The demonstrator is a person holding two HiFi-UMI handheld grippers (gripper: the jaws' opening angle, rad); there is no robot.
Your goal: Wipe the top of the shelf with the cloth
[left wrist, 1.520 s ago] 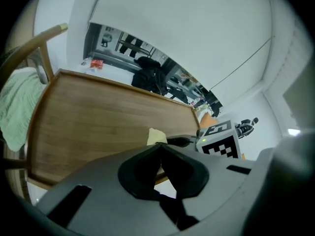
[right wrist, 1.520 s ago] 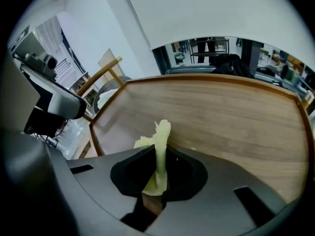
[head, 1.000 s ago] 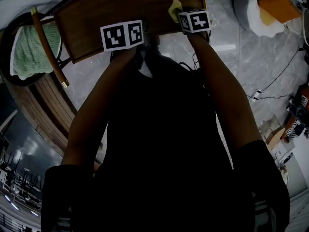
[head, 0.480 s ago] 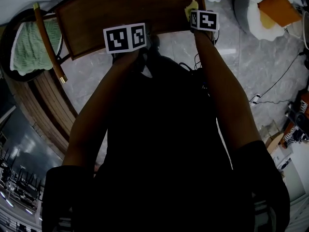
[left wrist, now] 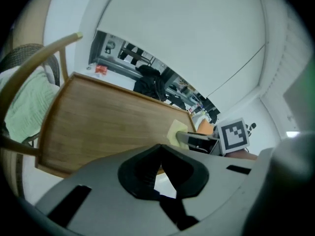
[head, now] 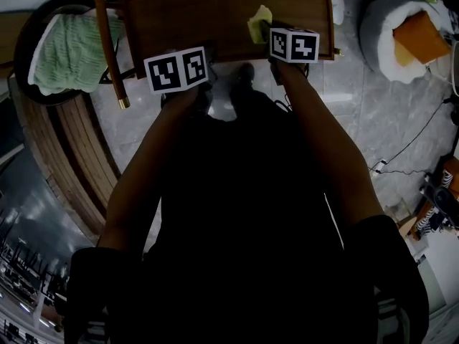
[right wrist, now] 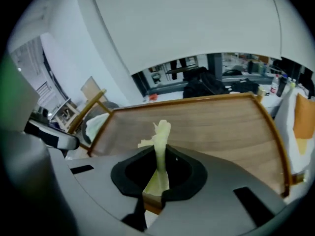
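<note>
Right gripper [right wrist: 160, 154] clamped on yellow cloth [right wrist: 161, 132] over wooden shelf [right wrist: 211, 122] top. Left gripper [left wrist: 160, 151] closed on nothing, near shelf's front edge.

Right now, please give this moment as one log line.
right hand-held gripper: shut on cloth | cloth: on shelf | left hand-held gripper: shut, empty

**Both arms, seen from above.** The left arm [head: 147, 163] and right arm [head: 323, 156] reach forward side by side, forearms bare. The left tongs [left wrist: 160, 150] have their jaws closed tip to tip with nothing between them, and the left marker cube [head: 177, 69] faces up. The right tongs [right wrist: 158, 157], held slightly farther forward, have their jaws pressed together on a pale yellow cloth [right wrist: 160, 132] that stands up between them. The right marker cube [head: 294, 45] also faces up.
</note>
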